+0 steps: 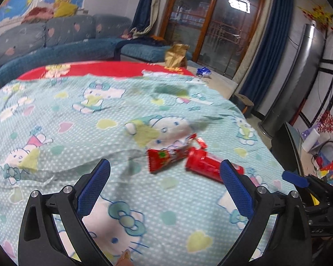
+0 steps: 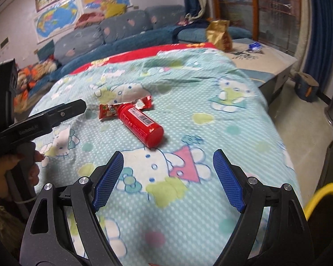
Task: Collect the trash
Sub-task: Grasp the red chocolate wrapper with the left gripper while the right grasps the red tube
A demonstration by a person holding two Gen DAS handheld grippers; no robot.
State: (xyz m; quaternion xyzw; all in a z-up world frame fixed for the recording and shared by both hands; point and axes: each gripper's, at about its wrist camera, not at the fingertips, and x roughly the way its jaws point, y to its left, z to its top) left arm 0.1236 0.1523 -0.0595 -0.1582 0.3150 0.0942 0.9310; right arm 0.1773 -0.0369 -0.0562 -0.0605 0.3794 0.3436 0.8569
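1. A red bottle [image 2: 141, 125] is seen lying on its side on the cartoon-cat blanket [image 2: 222, 146], its cap end touching a torn red wrapper [image 2: 110, 110].
2. The right gripper [image 2: 168, 176] is held just short of the bottle, jaws spread wide, nothing between them.
3. The left gripper [image 1: 165, 180] is also spread apart and empty, with the bottle [image 1: 205, 164] near its right finger and the wrapper [image 1: 166, 157] just ahead.
4. A gold bag [image 2: 218, 34] and a blue wrapper [image 2: 255, 46] are spotted at the far end, well apart from the red stuff.
5. A yellow rim [image 2: 322, 194] is glimpsed bottom right.
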